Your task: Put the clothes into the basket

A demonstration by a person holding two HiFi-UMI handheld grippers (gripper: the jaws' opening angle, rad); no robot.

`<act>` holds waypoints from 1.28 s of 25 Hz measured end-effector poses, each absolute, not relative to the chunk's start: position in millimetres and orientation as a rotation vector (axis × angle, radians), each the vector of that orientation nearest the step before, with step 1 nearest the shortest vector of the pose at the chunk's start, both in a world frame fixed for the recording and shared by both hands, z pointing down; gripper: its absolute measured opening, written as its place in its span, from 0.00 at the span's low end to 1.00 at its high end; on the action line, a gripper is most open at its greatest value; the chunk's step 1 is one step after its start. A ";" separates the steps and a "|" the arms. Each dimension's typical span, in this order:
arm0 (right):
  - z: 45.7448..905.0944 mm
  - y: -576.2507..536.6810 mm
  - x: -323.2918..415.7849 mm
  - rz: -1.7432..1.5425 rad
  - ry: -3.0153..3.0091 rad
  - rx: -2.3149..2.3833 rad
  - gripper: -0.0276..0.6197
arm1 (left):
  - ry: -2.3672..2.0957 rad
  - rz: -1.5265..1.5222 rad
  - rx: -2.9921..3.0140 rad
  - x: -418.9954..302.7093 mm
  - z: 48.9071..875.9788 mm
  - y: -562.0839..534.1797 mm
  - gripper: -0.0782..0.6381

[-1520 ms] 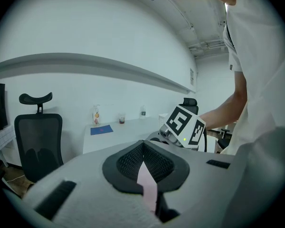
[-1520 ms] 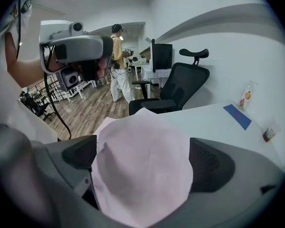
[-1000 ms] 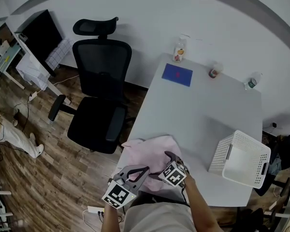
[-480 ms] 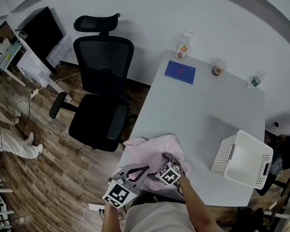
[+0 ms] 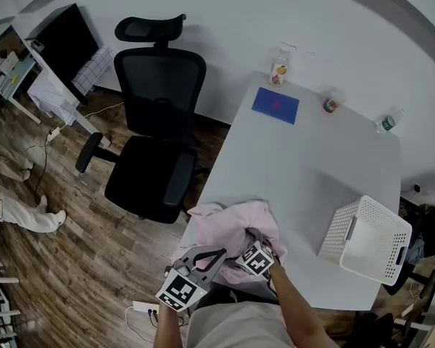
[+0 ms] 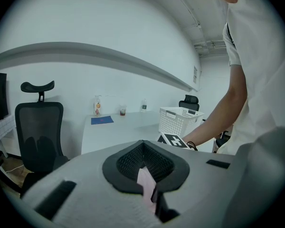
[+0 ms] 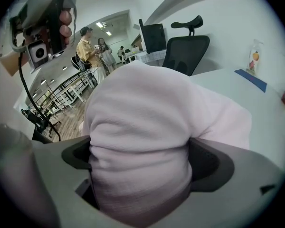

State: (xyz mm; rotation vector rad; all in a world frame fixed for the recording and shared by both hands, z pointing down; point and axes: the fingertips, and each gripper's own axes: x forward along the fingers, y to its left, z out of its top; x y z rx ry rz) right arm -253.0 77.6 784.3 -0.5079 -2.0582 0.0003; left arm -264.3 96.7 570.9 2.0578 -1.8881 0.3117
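A pink garment lies bunched at the near left corner of the white table. My left gripper sits at its near edge, off the table's corner. In the left gripper view the left gripper is shut on a thin fold of the pink garment. My right gripper is buried in the pile. Its jaws are shut on a thick roll of the pink garment. The white mesh basket lies tipped at the table's near right edge, also seen as the basket beyond my right arm.
A black office chair stands left of the table. At the table's far side are a blue sheet, a pump bottle, a small cup and a water bottle. A desk with a monitor is far left.
My right gripper has pushed a little deeper into the pink garment, which has bunched up around it. The left gripper has hardly moved.
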 end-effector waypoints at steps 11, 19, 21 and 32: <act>783.1 82.8 -250.2 -0.012 -2.020 -0.534 0.86 | -1.876 0.325 2.062 -262.1 572.9 99.9 0.12; 776.0 84.0 -244.9 0.025 -2.045 -0.504 0.63 | -1.869 0.332 2.068 -259.8 574.6 100.6 0.12; 774.7 84.2 -244.6 0.051 -2.061 -0.485 0.57 | -1.867 0.336 2.070 -259.7 574.2 101.3 0.12; 739.5 76.8 -242.8 0.172 -2.204 -0.363 0.43 | -1.864 0.355 2.091 -260.7 569.1 103.0 0.12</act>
